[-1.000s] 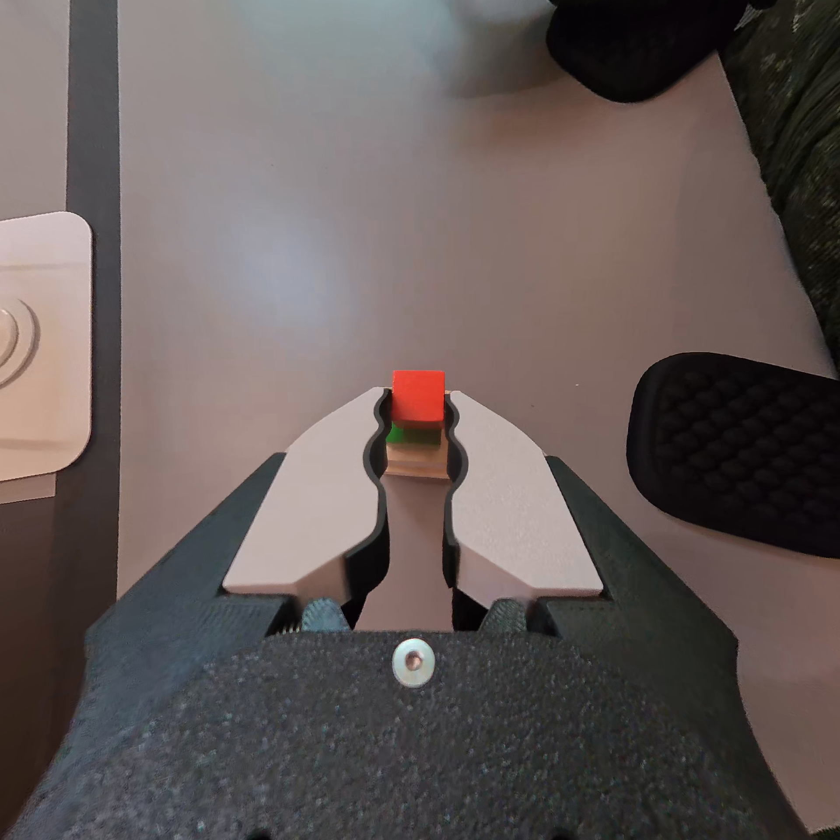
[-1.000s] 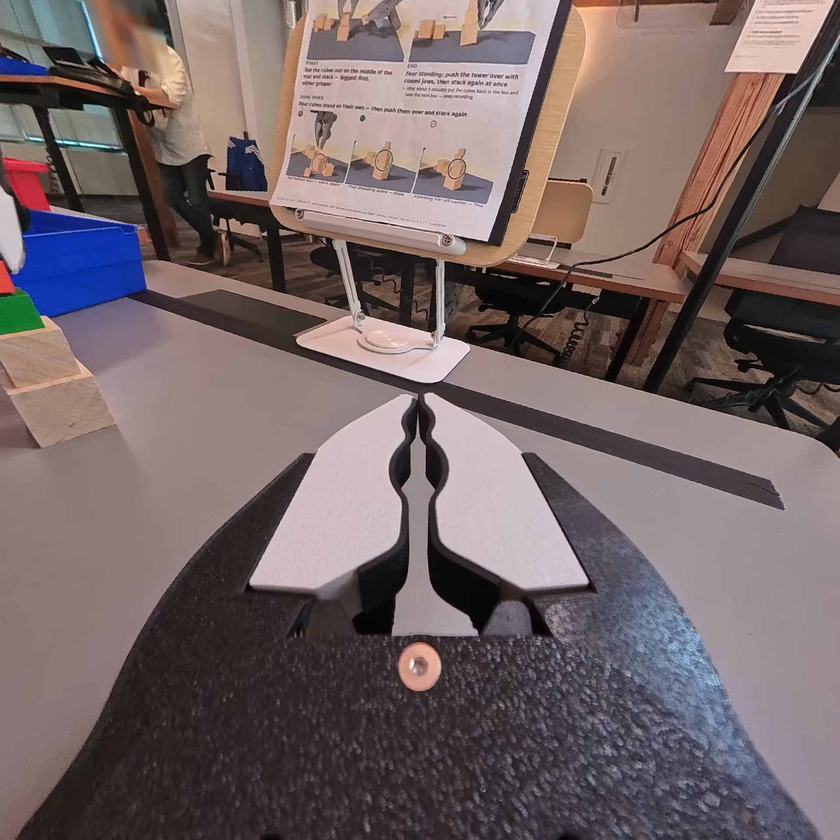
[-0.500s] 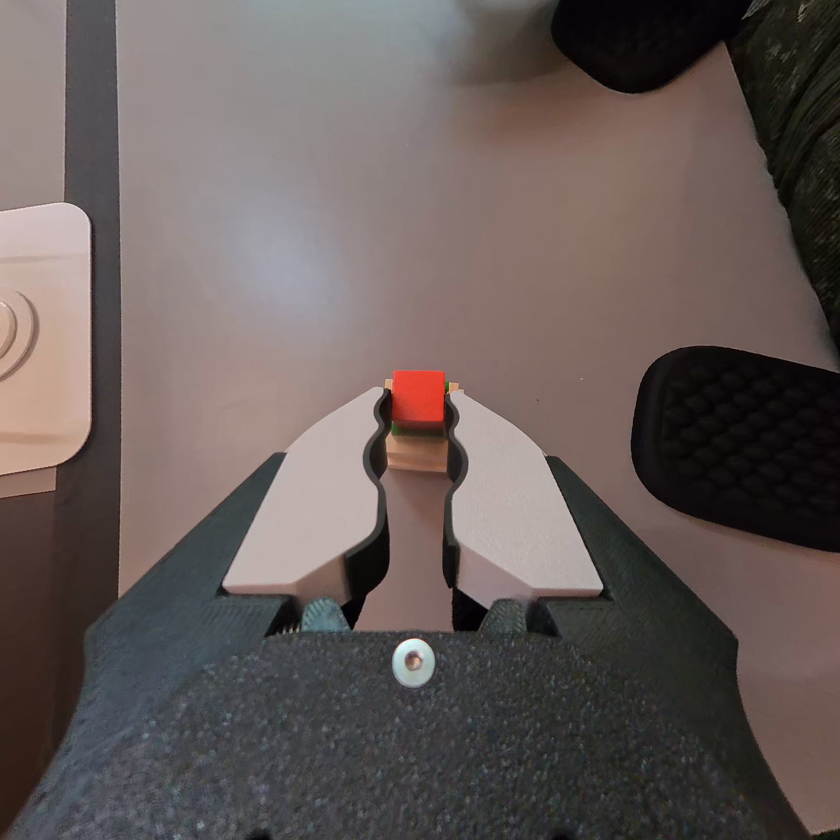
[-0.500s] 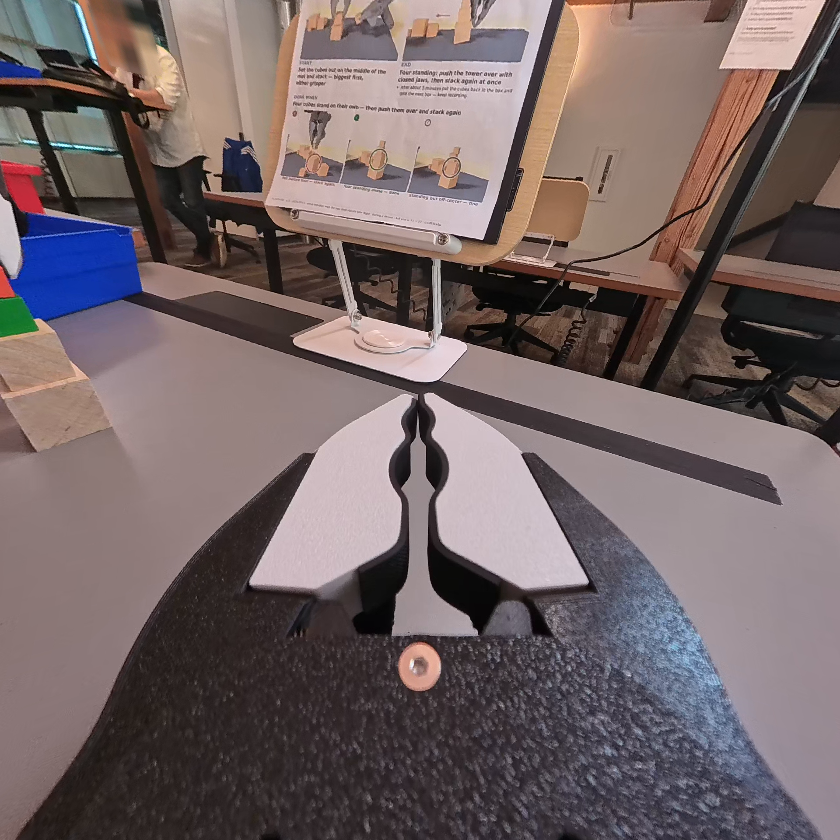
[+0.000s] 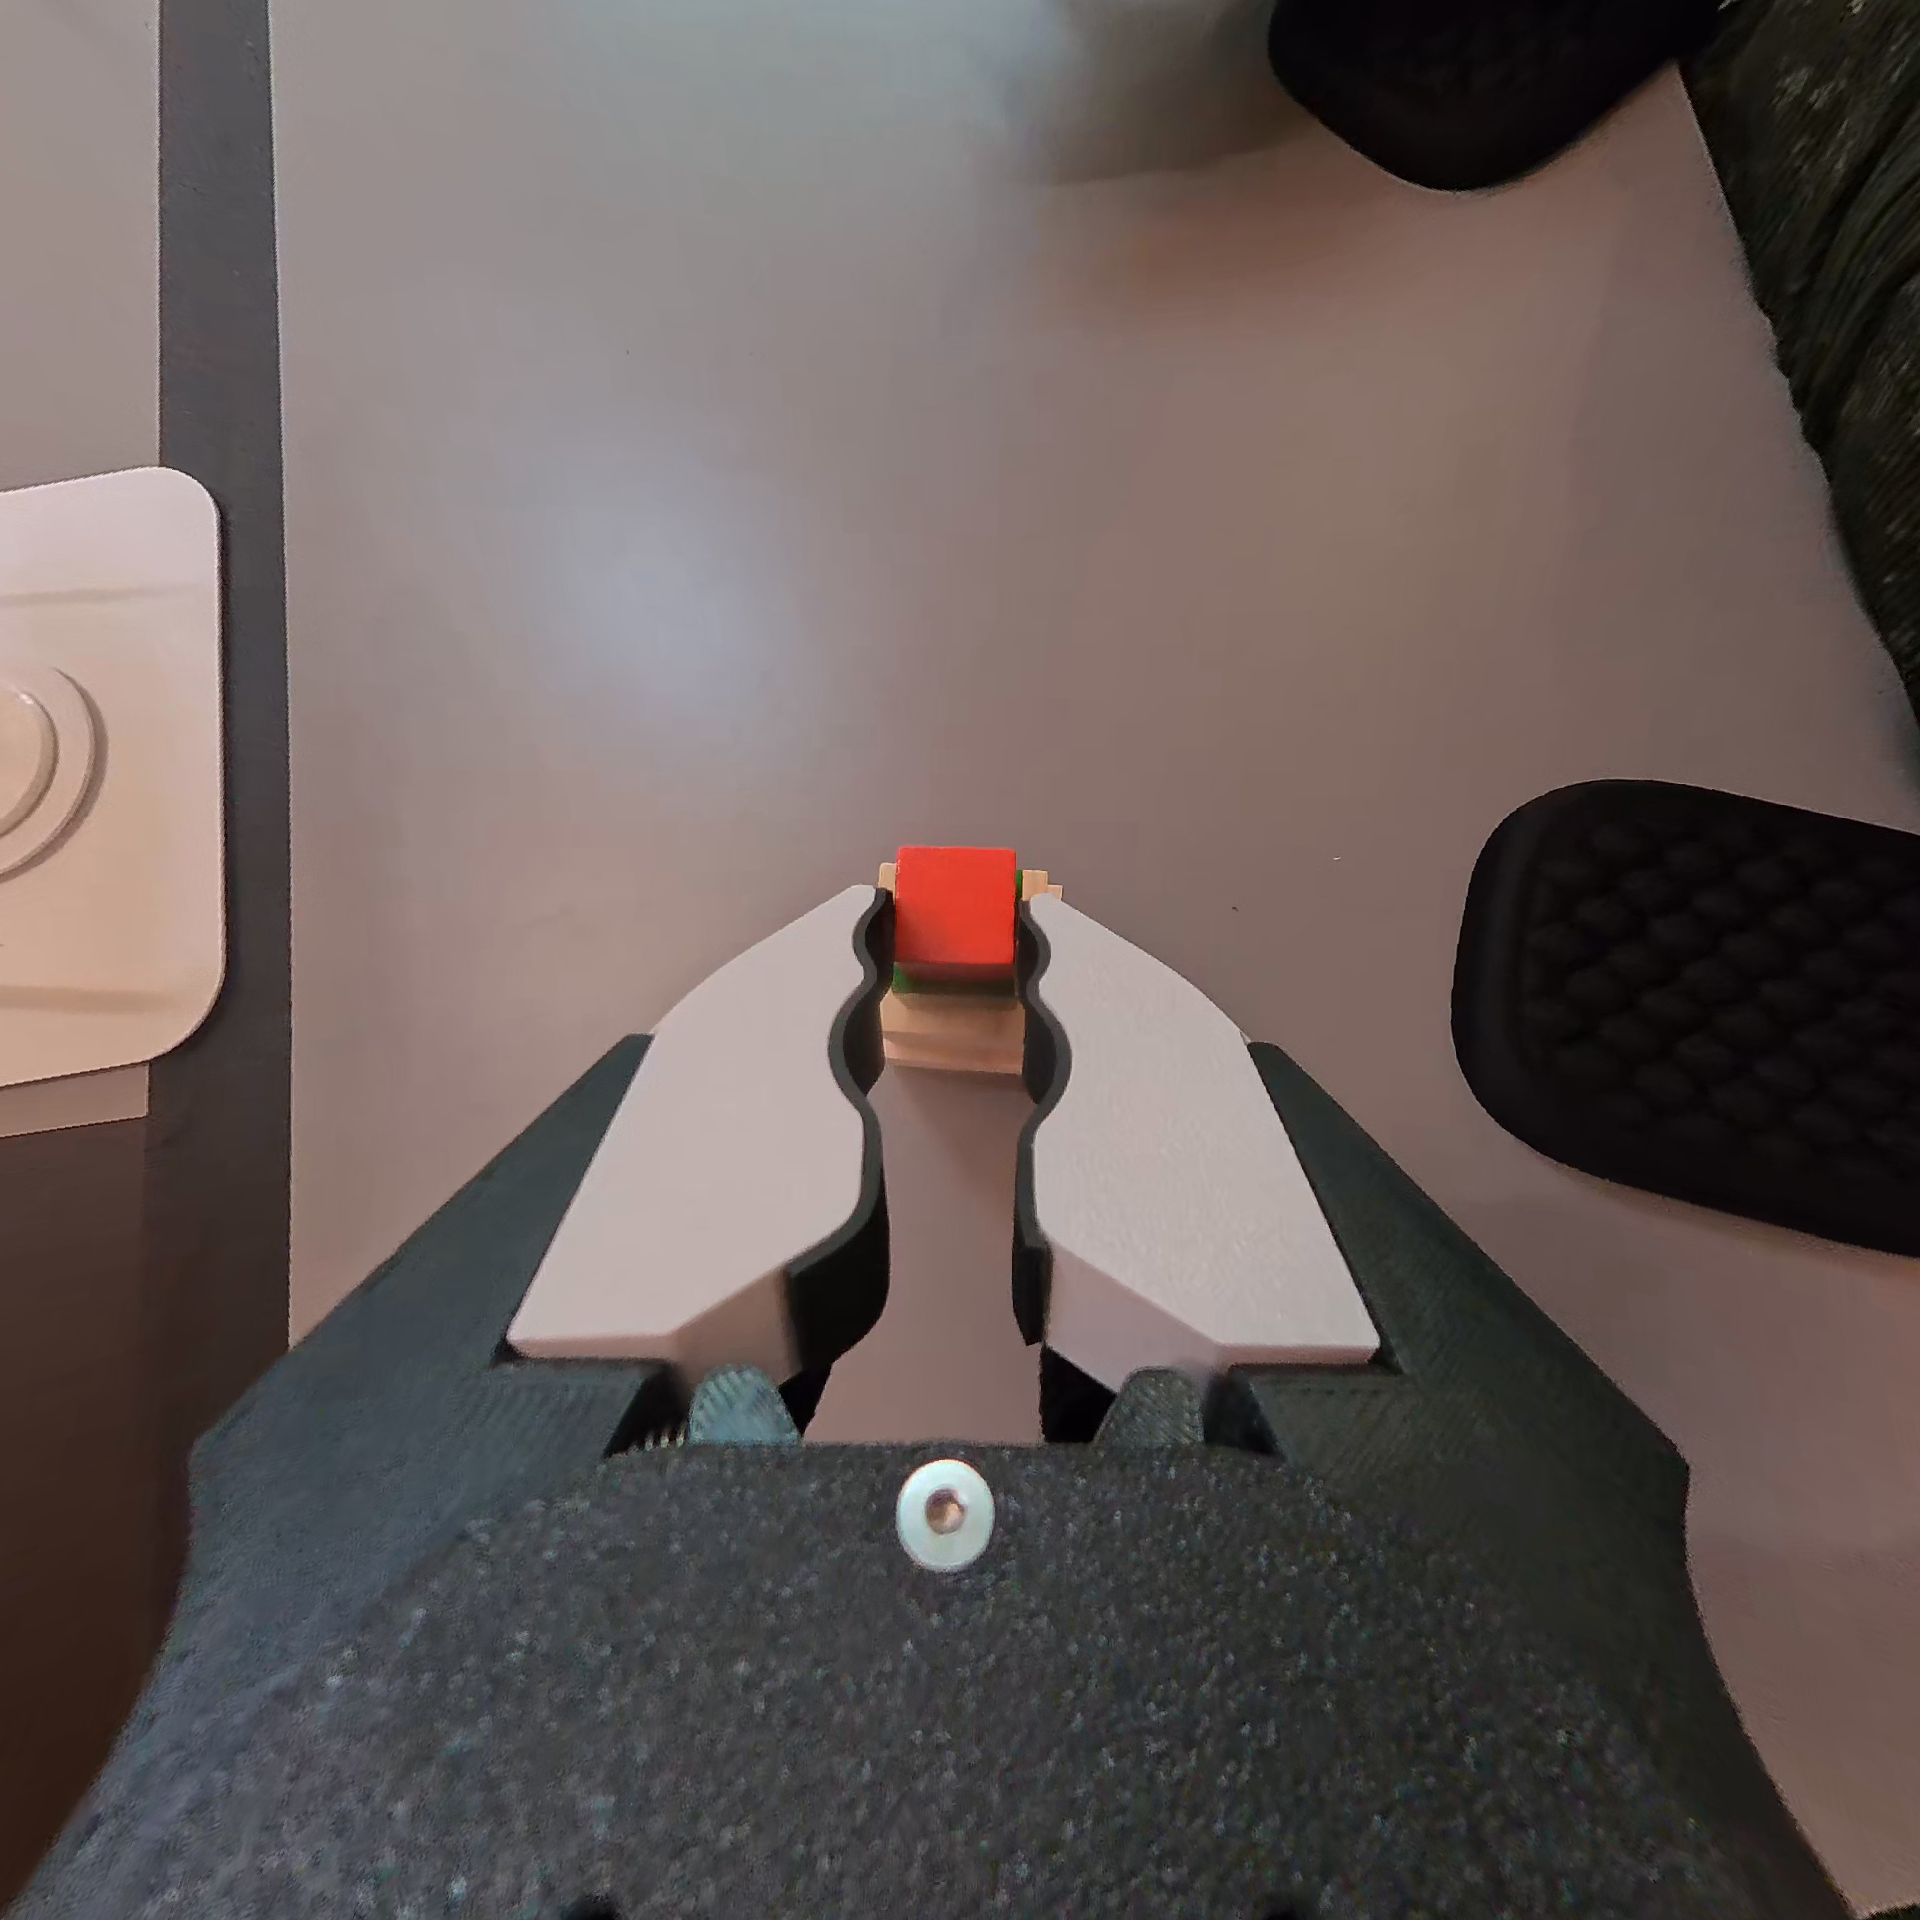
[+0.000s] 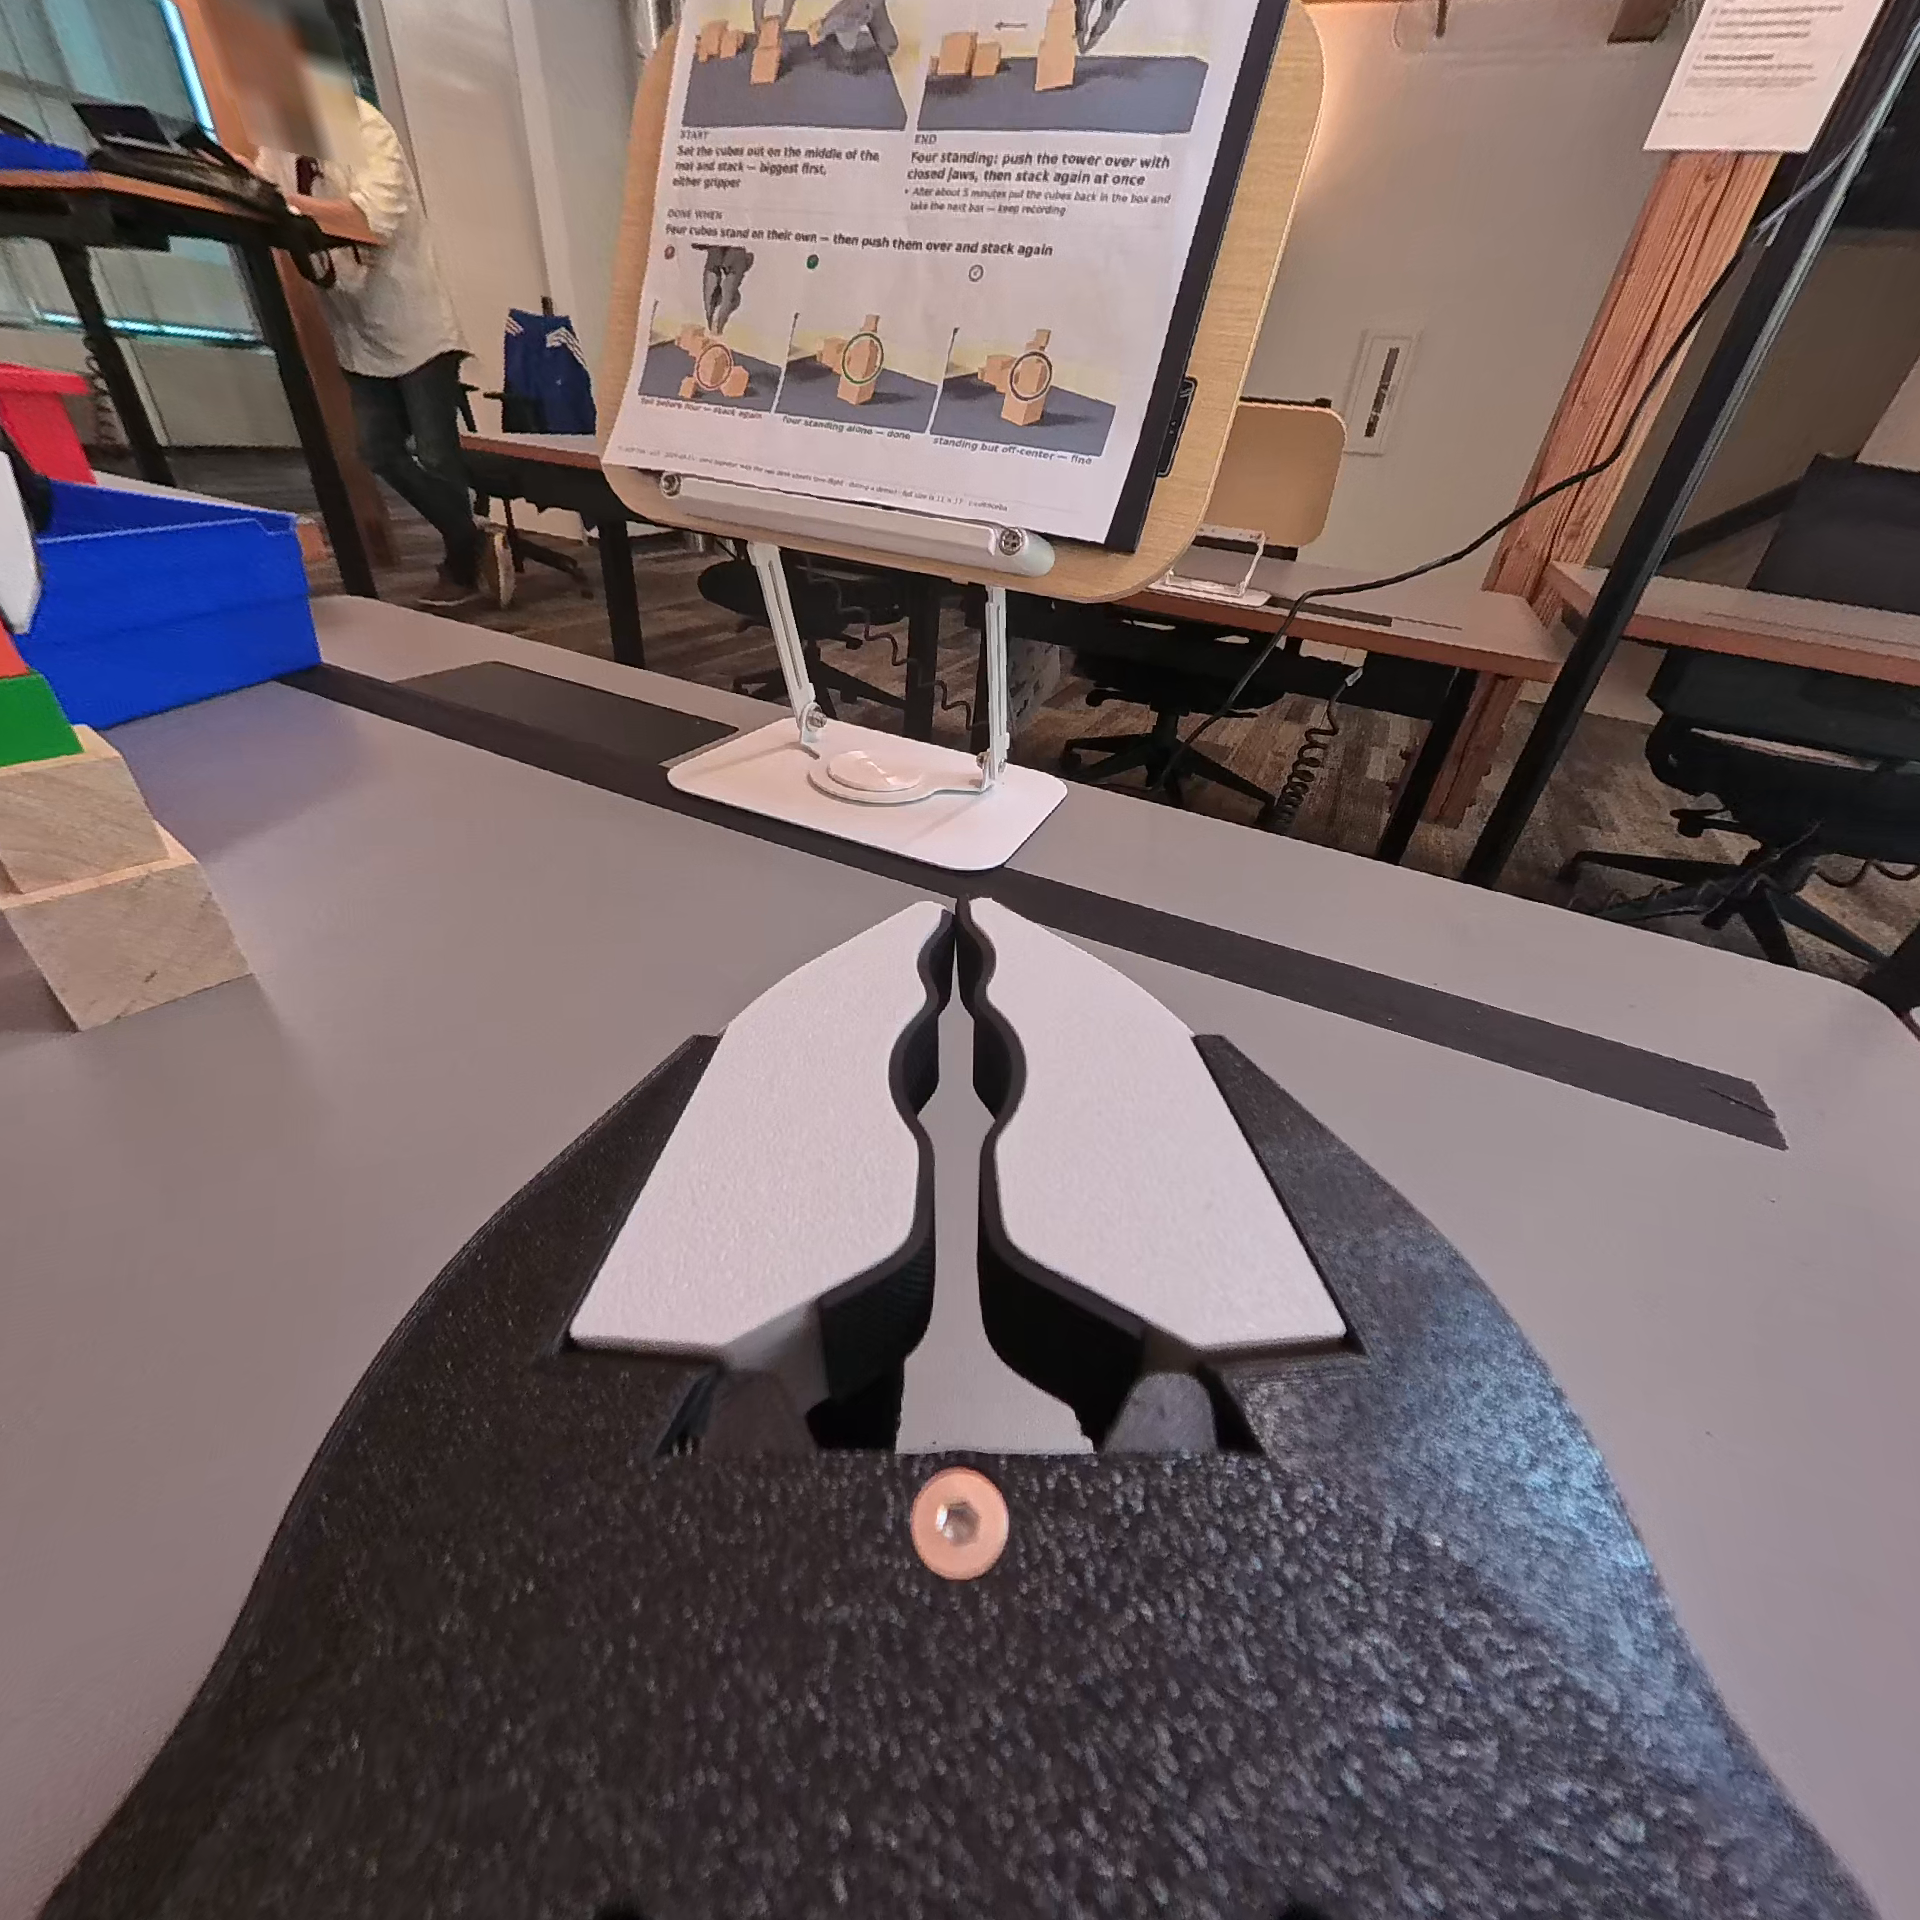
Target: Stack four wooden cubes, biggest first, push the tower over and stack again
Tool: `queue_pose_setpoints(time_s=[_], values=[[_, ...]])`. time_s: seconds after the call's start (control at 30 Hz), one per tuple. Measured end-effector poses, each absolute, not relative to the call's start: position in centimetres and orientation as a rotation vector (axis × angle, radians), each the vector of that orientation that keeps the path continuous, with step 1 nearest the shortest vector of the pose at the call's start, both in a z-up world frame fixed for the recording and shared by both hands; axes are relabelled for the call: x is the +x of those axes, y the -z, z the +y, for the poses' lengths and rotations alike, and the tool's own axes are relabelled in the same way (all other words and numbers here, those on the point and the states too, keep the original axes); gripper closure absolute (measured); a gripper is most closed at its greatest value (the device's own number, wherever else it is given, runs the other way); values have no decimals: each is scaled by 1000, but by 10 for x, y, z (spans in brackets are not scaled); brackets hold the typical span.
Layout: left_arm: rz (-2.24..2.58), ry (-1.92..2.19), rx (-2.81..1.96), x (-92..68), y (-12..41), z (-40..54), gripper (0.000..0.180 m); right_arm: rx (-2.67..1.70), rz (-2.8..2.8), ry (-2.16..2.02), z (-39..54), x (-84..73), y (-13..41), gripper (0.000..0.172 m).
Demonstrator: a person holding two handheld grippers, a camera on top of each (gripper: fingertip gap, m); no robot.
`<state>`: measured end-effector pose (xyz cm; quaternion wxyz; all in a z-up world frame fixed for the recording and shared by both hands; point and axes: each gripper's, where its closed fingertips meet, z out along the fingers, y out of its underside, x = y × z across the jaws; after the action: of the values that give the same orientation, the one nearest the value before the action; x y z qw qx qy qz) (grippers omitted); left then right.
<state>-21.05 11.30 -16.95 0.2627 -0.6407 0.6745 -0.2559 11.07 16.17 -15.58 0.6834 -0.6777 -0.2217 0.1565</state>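
Since a second ago the small red wooden cube point(image 5: 954, 920) has drifted back over the stack beneath it, so less of the green cube point(image 5: 902, 979) shows under its near edge, and the right wrist view has slid slightly rightward. The left gripper point(image 5: 954, 914) points straight down, fingers clamped on the red cube's two sides, which sits directly over the green cube and two pale wooden blocks point(image 5: 951, 1034) on the grey table point(image 5: 727, 520). If the cube lands off-centre or the fingers brush the green cube on release, the tower could topple. The right gripper point(image 6: 956, 914) lies low and level, jaws shut on nothing, with the stack at its 10 o'clock
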Motion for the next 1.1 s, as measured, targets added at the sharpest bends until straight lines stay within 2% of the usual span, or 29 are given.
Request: queue_pose_setpoints(time_s=[0.27, 0.4, 0.53, 0.63, 0.73, 0.87, 1.1], values=[[1809, 684, -1724, -210, 166, 115, 149, -1524, -499, -350, 162, 110, 157, 172], [1663, 708, -1675, -206, 144, 118, 148, -1520, -489, -342, 163, 113, 156, 172], [1424, 742, -1658, -209, 114, 125, 163, -1498, -454, -320, 162, 119, 149, 172], [1211, 696, -1620, -217, 91, 134, 180, -1489, -432, -311, 162, 122, 146, 172], [942, 590, -1609, -233, 77, 148, 180, -1488, -414, -311, 162, 125, 144, 172], [577, 421, -1733, -259, 90, 163, 180, -1495, -399, -333, 161, 125, 142, 172], [305, 168, -1836, -270, 147, 134, 180, -1507, -349, -336, 163, 131, 142, 172]])
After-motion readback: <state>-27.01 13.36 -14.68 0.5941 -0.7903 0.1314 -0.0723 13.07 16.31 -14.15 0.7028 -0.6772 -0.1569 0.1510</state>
